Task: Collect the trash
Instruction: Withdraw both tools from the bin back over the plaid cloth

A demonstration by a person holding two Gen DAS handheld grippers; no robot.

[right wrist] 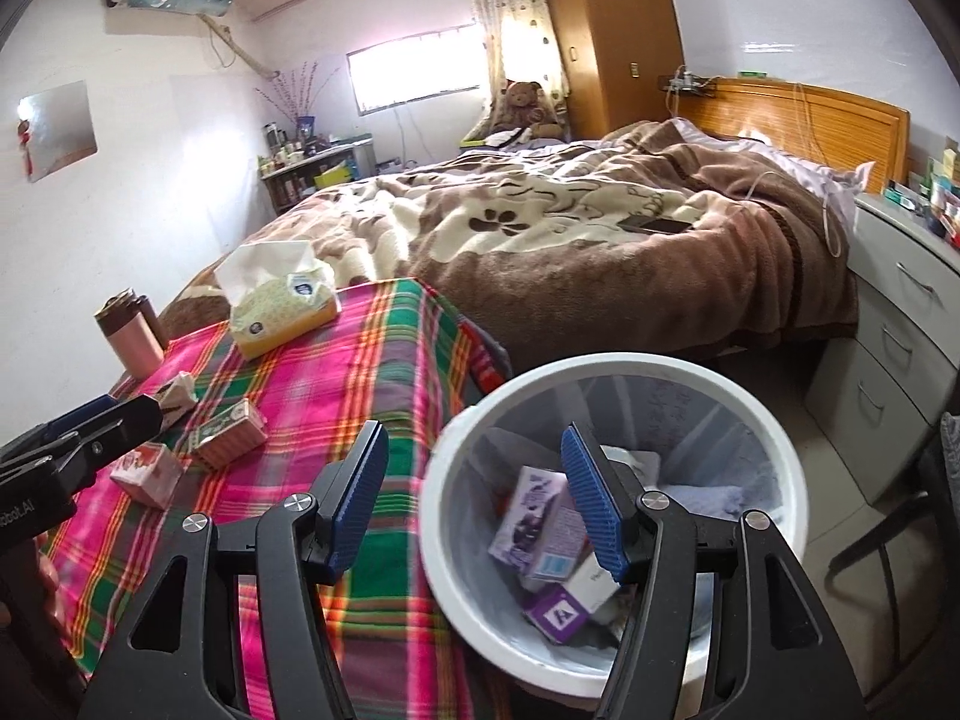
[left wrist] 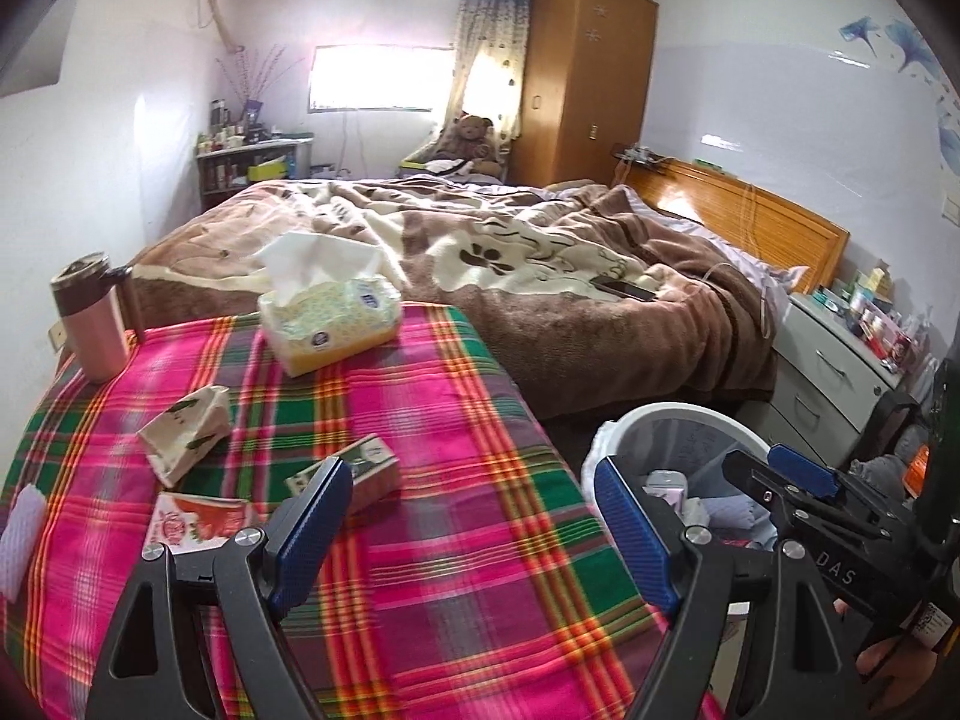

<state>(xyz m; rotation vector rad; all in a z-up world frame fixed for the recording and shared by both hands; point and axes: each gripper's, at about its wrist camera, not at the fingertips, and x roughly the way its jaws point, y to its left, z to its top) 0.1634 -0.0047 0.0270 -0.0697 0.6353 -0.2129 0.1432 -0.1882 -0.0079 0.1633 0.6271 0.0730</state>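
On the plaid-covered table (left wrist: pixel 456 540) lie a crumpled cream-and-green carton (left wrist: pixel 186 432), a small green-and-pink box (left wrist: pixel 366 468) and a red-and-white carton (left wrist: pixel 198 522). My left gripper (left wrist: pixel 474 528) hangs open over the cloth just right of them, with nothing between its fingers. Beside the table stands a white bin (right wrist: pixel 600 360) holding a purple carton (right wrist: pixel 528 510) and a purple box marked A (right wrist: pixel 561 618). My right gripper (right wrist: pixel 477 504) is open above the bin's left rim and holds nothing. The bin (left wrist: pixel 678 411) and right gripper (left wrist: pixel 771 471) also show in the left wrist view.
A tissue box (left wrist: pixel 330 318) and a pink tumbler (left wrist: pixel 90 324) stand at the table's far side. A white foam piece (left wrist: pixel 21 534) lies at its left edge. A bed with a brown blanket (left wrist: pixel 540 276) lies beyond, grey drawers (right wrist: pixel 900 372) to the right.
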